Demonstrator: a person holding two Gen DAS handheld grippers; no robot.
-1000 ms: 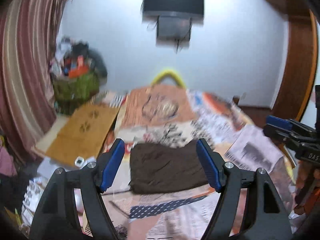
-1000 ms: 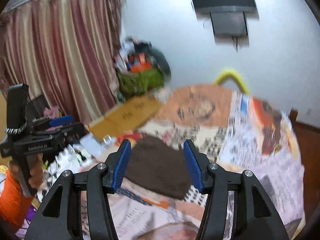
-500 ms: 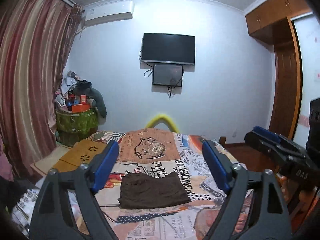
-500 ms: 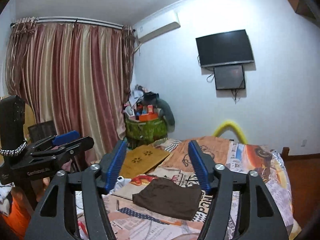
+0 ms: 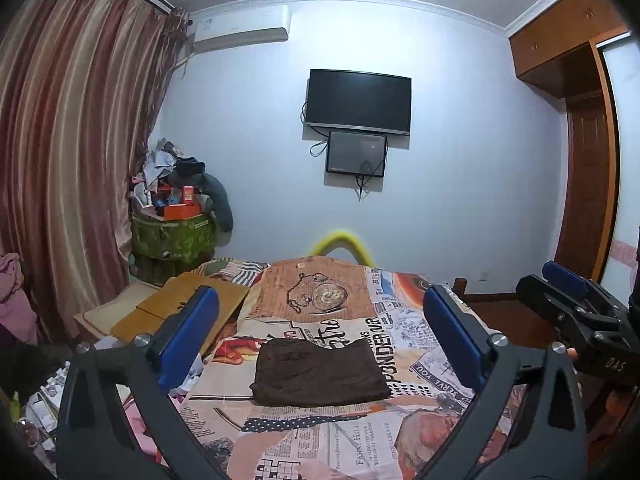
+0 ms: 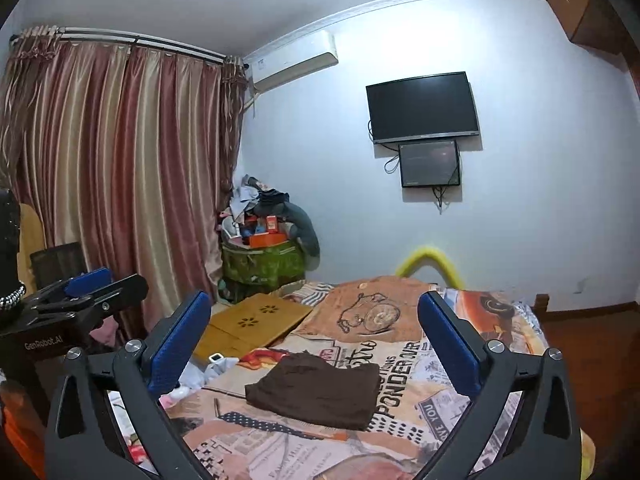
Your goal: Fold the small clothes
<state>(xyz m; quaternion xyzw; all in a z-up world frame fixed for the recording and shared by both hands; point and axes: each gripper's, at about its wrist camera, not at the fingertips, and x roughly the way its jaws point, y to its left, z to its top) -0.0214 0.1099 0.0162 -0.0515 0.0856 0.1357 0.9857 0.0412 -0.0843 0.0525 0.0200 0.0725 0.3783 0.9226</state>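
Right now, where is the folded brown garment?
In both wrist views the brown garment lies flat mid-bed on the newspaper-print bedspread, beyond both open grippers, touching neither.

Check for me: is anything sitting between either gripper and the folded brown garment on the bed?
Nothing visible. The brown garment lies alone on the printed bedsheet, with bare sheet between it and the left gripper and right gripper, whose empty jaws are opening.

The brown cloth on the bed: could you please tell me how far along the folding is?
Done: the small brown cloth lies flat as a neat folded rectangle on the newspaper-print bedsheet. In hand: nothing; the left claw and right claw are opening, empty, apart from it. Left: no other loose garment shows on the sheet, so possibly nothing.
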